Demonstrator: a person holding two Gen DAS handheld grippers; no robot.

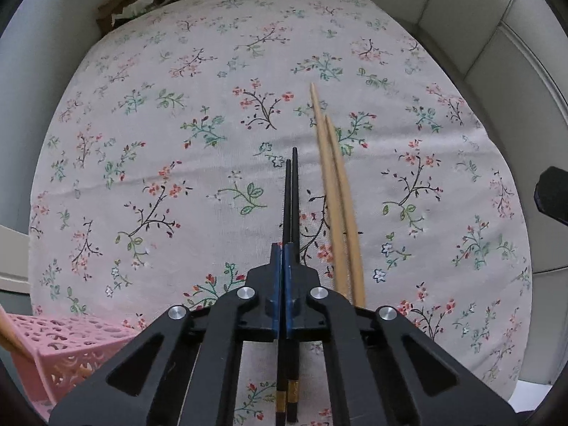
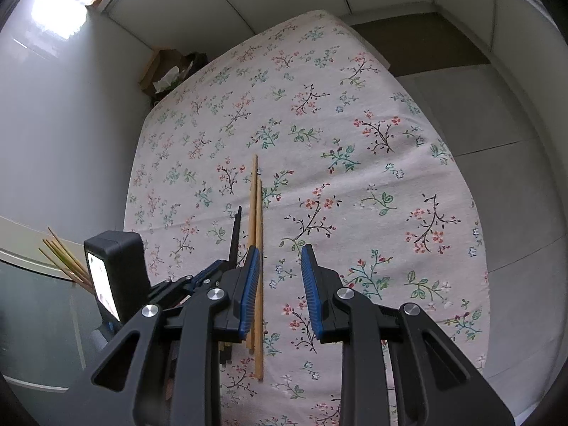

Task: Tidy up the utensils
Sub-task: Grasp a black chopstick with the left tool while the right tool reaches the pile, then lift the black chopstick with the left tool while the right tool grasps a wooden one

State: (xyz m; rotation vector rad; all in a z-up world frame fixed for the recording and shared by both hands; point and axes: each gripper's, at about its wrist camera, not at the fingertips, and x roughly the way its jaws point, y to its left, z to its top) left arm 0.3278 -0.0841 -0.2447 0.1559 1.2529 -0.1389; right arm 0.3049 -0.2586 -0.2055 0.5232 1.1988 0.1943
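Note:
My left gripper (image 1: 283, 248) is shut on a pair of black chopsticks (image 1: 291, 195) with gold bands, holding them above the floral tablecloth (image 1: 177, 113). A pair of wooden chopsticks (image 1: 335, 184) lies on the cloth just right of them. In the right wrist view my right gripper (image 2: 280, 255) is open and empty, above the cloth, with the wooden chopsticks (image 2: 256, 234) by its left finger. The left gripper with the black chopsticks (image 2: 234, 238) shows to its left.
A pink perforated basket (image 1: 60, 337) sits at the lower left of the left wrist view. Several wooden sticks (image 2: 64, 259) stand at the left. A brown paper bag (image 1: 124, 3) sits beyond the table's far left corner. Grey floor surrounds the table.

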